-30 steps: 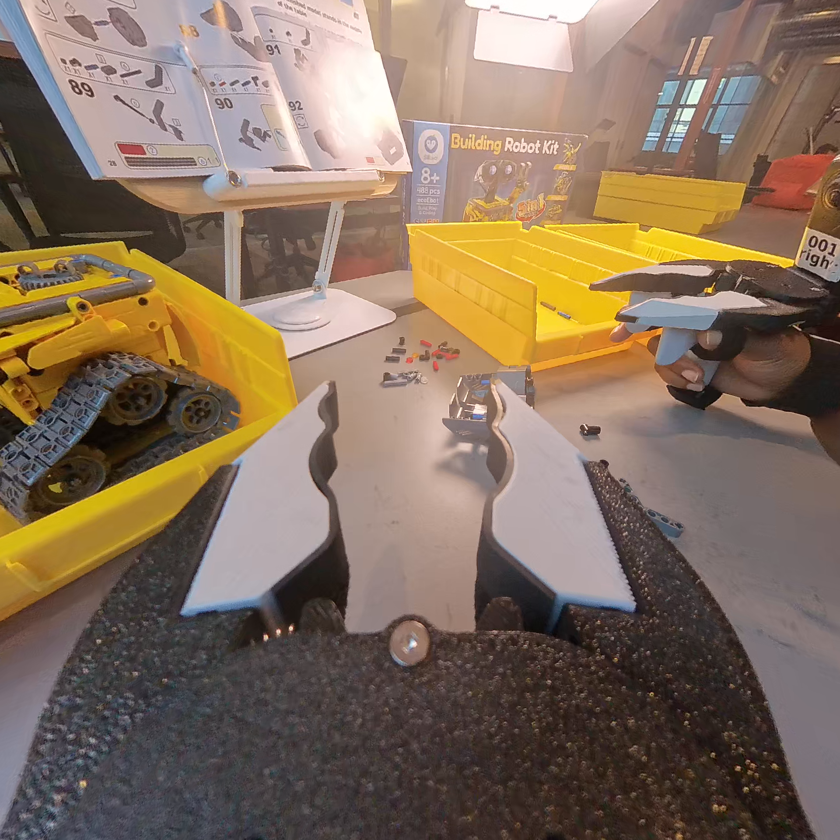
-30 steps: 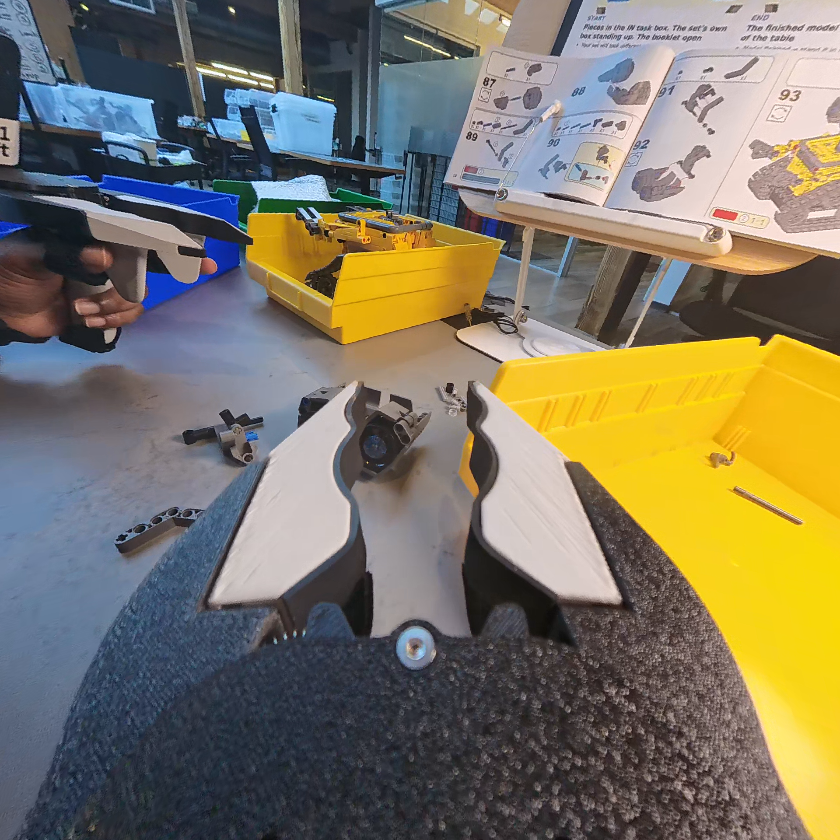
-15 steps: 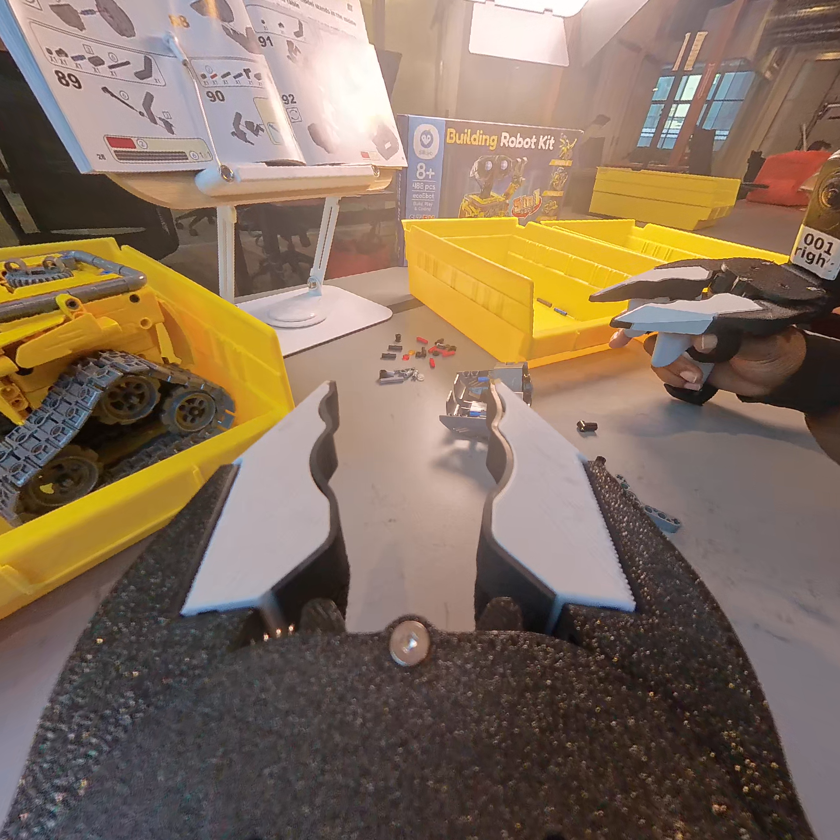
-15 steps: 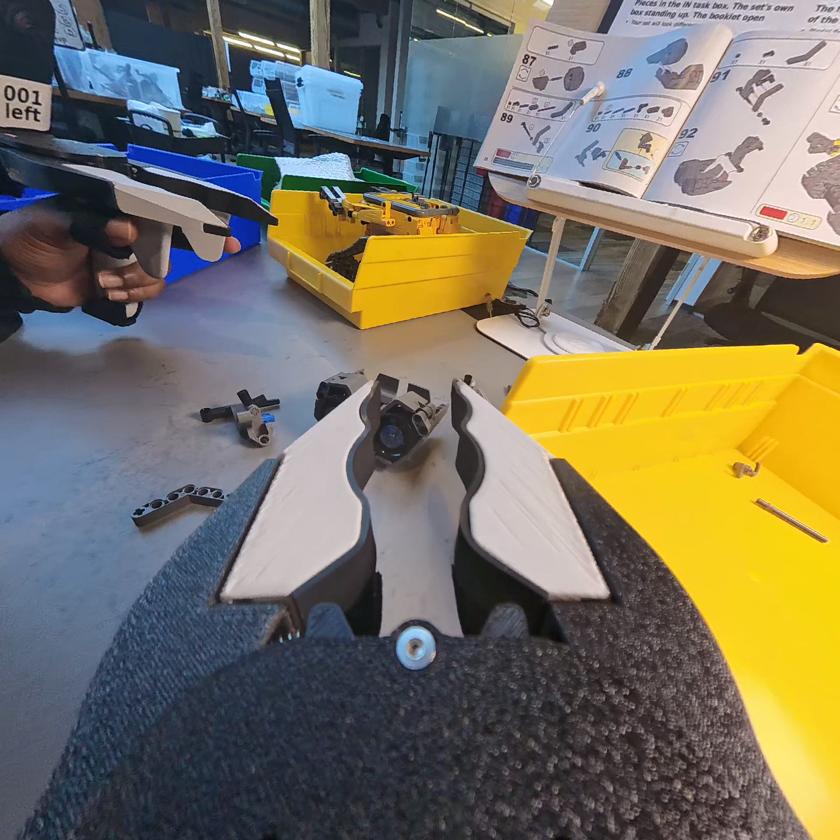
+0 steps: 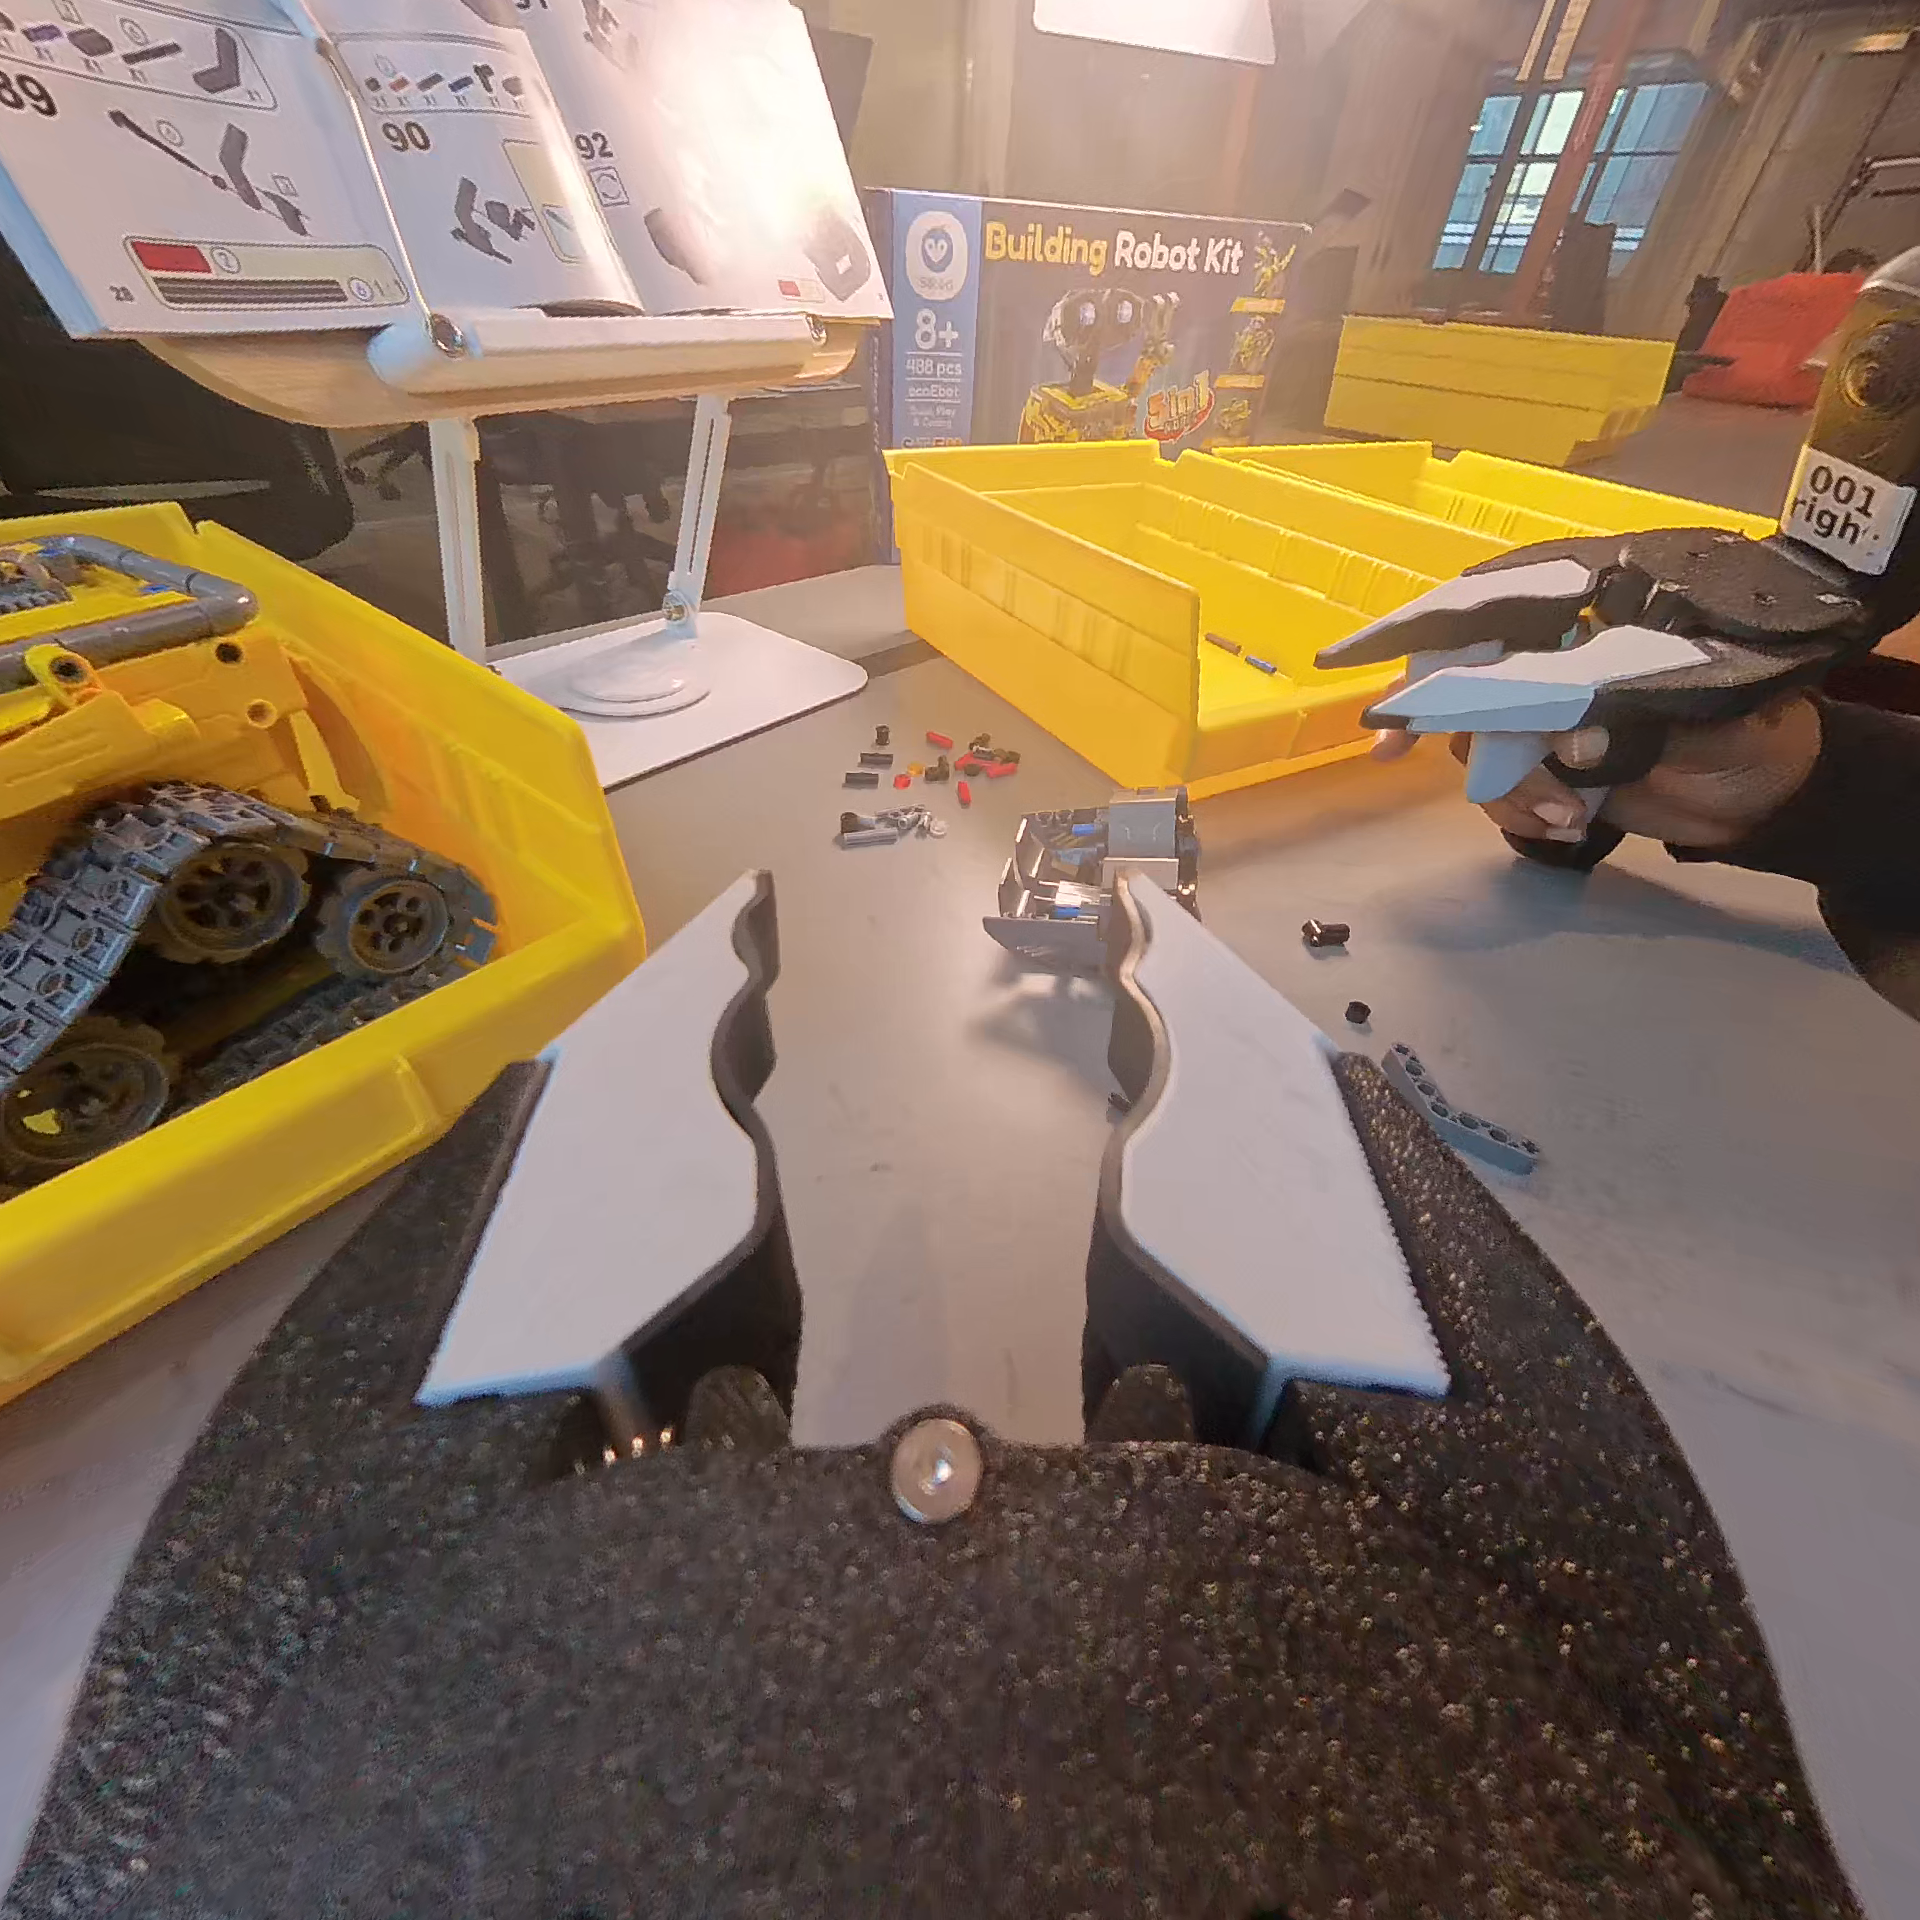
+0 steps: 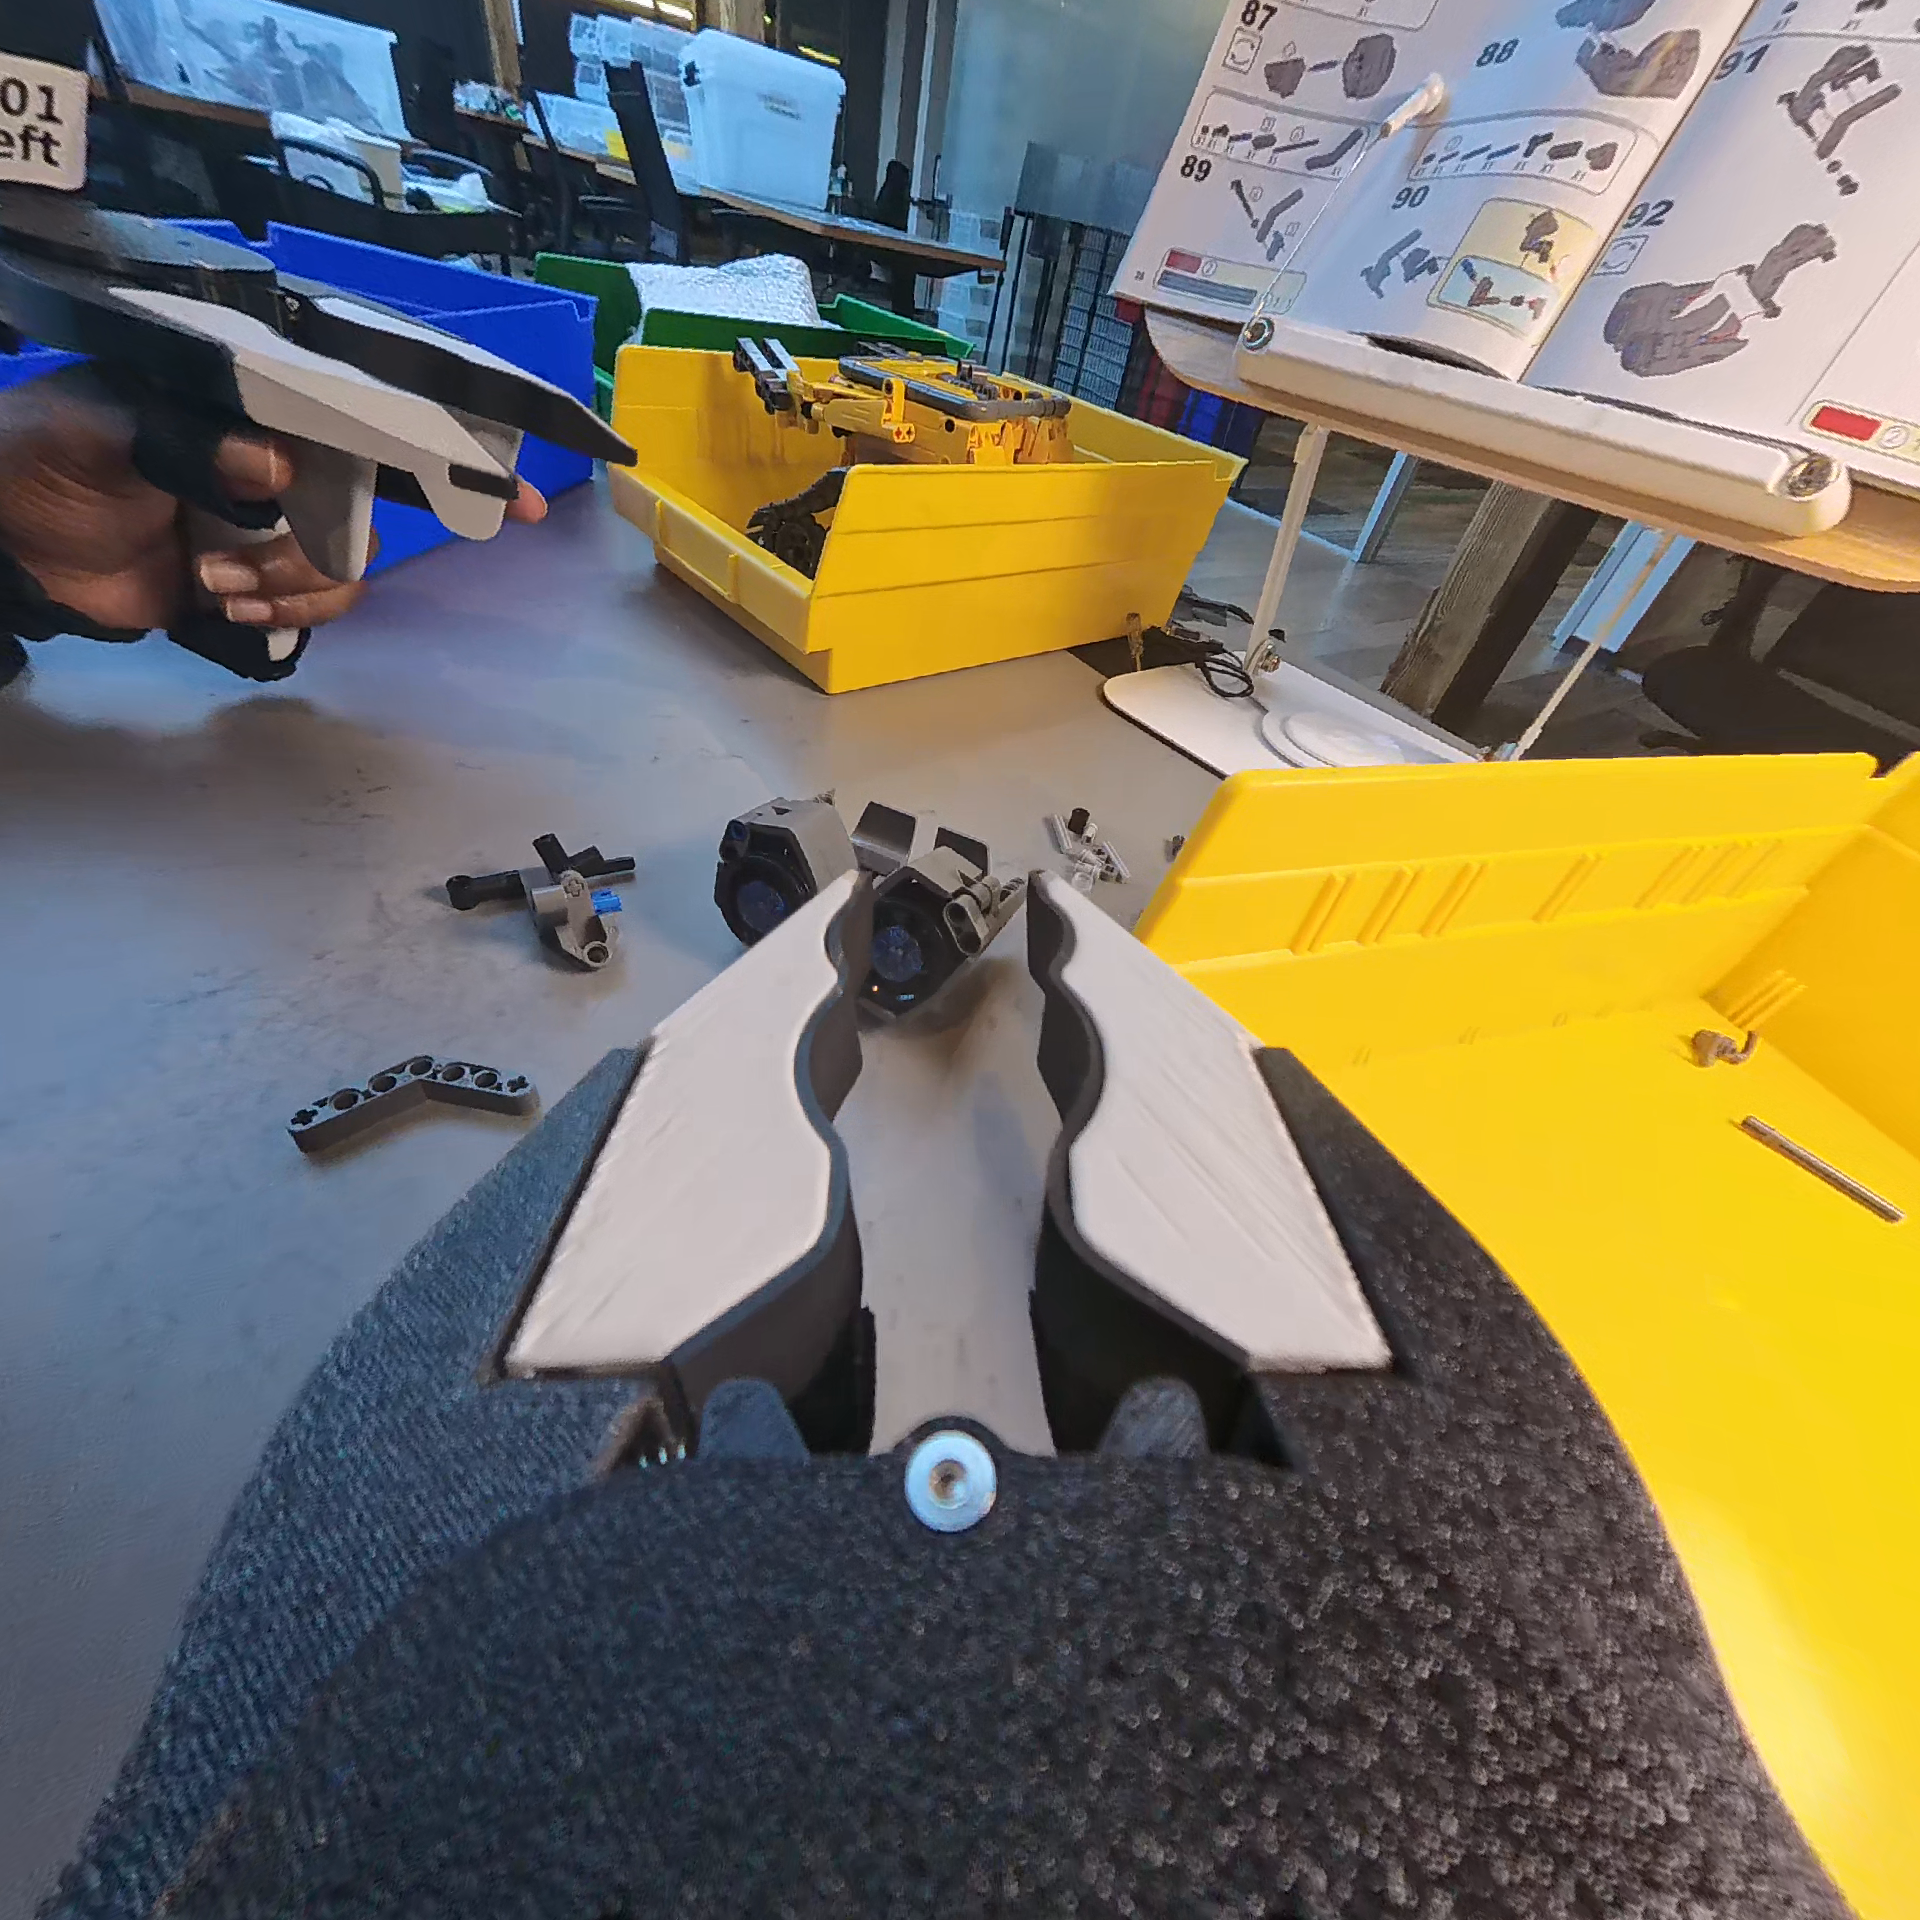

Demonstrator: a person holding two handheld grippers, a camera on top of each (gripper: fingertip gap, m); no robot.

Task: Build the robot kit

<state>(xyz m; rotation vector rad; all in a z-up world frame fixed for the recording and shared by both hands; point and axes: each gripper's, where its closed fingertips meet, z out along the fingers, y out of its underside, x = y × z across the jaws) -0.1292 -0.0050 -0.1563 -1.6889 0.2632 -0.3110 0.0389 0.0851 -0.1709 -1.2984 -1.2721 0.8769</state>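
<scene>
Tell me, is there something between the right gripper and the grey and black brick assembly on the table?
Nothing visible stands between them. The right gripper is open, and the grey and black assembly lies on the grey table right at its fingertips, close against the left finger. The bent grey beam and the yellow bin lie off to the sides.

Both wrist views low, close, facing across shared table (image 5: 935,1039).

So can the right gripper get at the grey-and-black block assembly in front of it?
Probably yes: the right gripper is open, the grey-and-black block assembly lies just past its tips, and nothing stands between; the yellow bin sits aside.
</scene>
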